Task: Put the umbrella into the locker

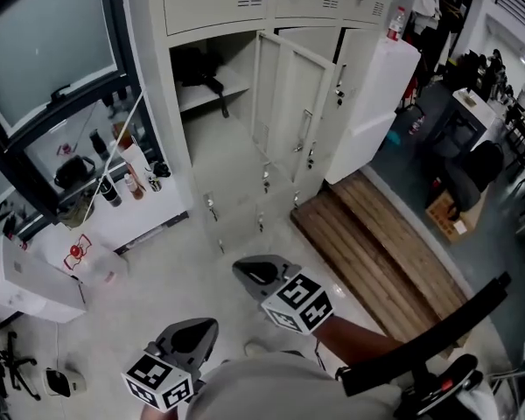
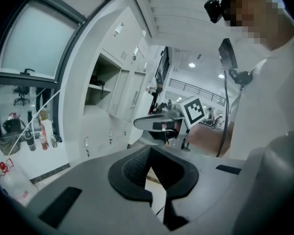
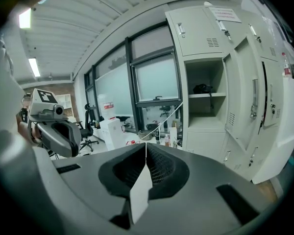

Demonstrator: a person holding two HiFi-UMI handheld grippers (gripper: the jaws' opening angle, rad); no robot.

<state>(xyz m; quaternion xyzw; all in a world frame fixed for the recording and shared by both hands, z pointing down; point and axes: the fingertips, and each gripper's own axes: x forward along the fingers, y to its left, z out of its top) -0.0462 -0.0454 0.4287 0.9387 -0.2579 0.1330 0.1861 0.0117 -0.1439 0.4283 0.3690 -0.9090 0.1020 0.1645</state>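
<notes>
In the head view, the left gripper (image 1: 191, 335) and right gripper (image 1: 261, 274) hang side by side above the floor, both aimed at the locker (image 1: 236, 160). Its door (image 1: 289, 103) stands open. The umbrella (image 1: 195, 68), a black bundle, lies on the shelf inside, well apart from both grippers.

In the left gripper view, the jaws are pressed together at the tips with nothing between them.

In the right gripper view, the jaws meet along a thin seam and grip nothing, and the umbrella (image 3: 203, 88) sits far ahead on its shelf.
</notes>
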